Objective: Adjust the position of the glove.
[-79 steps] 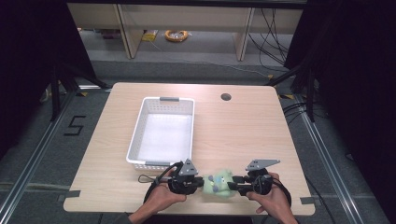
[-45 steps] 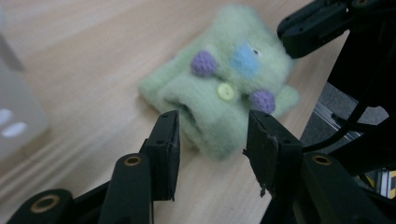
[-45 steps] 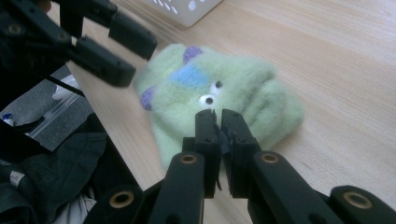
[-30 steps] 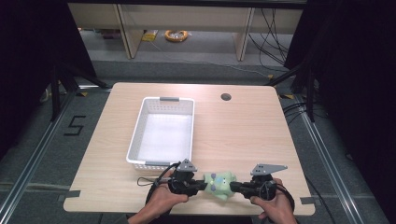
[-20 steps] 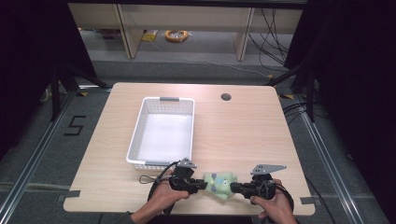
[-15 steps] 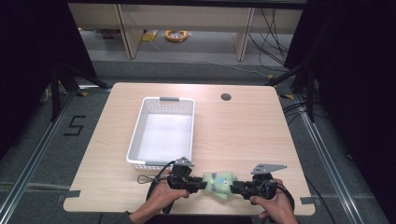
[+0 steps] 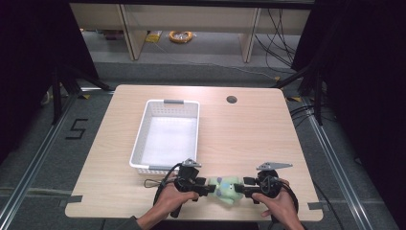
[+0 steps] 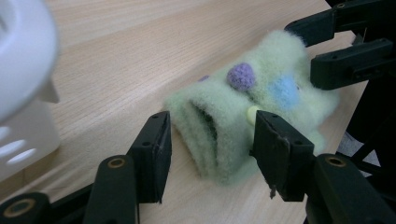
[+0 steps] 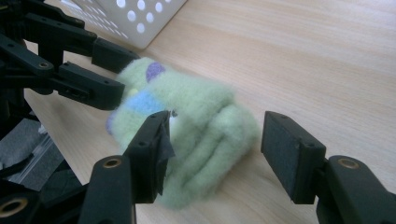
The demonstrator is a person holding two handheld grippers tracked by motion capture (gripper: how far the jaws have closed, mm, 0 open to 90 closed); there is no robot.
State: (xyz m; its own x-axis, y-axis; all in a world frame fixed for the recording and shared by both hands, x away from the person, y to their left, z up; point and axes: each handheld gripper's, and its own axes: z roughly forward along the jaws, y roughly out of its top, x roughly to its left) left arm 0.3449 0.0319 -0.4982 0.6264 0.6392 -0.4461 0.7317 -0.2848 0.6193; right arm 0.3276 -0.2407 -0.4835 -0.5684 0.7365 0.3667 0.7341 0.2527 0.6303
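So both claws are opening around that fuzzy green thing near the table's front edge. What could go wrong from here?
The jaws of the left gripper and right gripper have just been opening, with the green fuzzy sock still between them.

1. Its fluffy fibres might snag on a pad and drag along as a hand pulls back.
2. It looks folded; released, it may spring open.
3. It lies near the table edge, so a nudge could tip it off.

One legible marking — the numeral "5" [image 7: 76,129], laid out in black tape on the grey floor [image 7: 43,158], at about 9 o'clock from the worktop [image 7: 249,134]. No other text, label or brand can be read — not on any item.
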